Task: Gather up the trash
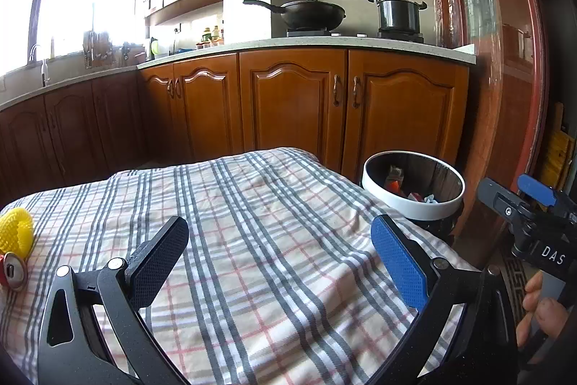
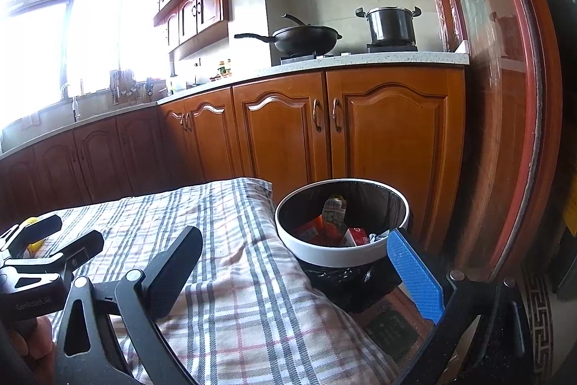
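Your left gripper [image 1: 279, 253] hangs wide and empty over the cloth [image 1: 252, 222]; can [image 1: 12, 271] far left. Your right gripper [image 2: 299, 271] spread, empty; bin [image 2: 342, 249] just ahead, holding trash [image 2: 333, 222].

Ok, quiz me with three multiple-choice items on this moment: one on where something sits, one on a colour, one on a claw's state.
1. Where is the trash bin?
A. on the counter
B. beside the checked cloth's right edge
C. under the window

2. What colour is the mesh ring on the cloth?
A. yellow
B. green
C. white

3. What state is the left claw in?
A. shut on a can
B. shut on nothing
C. open

Key: 1 B, its white rim stands just off the cloth's right side. 2 A, it is bright yellow at the left edge. 3 C, its pads stand wide apart with only cloth between.
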Demonstrator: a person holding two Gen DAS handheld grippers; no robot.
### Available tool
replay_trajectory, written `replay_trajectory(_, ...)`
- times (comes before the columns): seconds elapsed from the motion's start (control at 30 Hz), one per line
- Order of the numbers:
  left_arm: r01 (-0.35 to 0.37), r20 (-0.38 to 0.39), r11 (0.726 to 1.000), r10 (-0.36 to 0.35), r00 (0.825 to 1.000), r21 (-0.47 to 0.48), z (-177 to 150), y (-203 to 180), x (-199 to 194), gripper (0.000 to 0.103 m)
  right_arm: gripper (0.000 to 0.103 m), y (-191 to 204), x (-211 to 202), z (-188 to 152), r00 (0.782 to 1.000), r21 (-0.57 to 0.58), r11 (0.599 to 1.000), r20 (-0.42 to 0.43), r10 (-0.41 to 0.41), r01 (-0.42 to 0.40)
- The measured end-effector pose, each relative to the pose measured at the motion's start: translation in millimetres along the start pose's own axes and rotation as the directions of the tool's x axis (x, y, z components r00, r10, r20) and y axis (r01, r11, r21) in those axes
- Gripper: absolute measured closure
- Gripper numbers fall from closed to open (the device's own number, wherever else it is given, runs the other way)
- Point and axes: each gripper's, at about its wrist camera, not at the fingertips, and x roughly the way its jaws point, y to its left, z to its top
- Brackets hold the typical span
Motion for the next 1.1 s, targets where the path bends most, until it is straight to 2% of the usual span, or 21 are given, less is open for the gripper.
replay_trajectory(1.1, -0.005, 0.017, 1.0, 0.005, 1.0, 0.005, 0.9, -8.3, -8.5, 0.0, 0.0, 3.0, -5.8, 3.6, 1.0, -0.009, 1.0, 0.006, 0.013, -0.013)
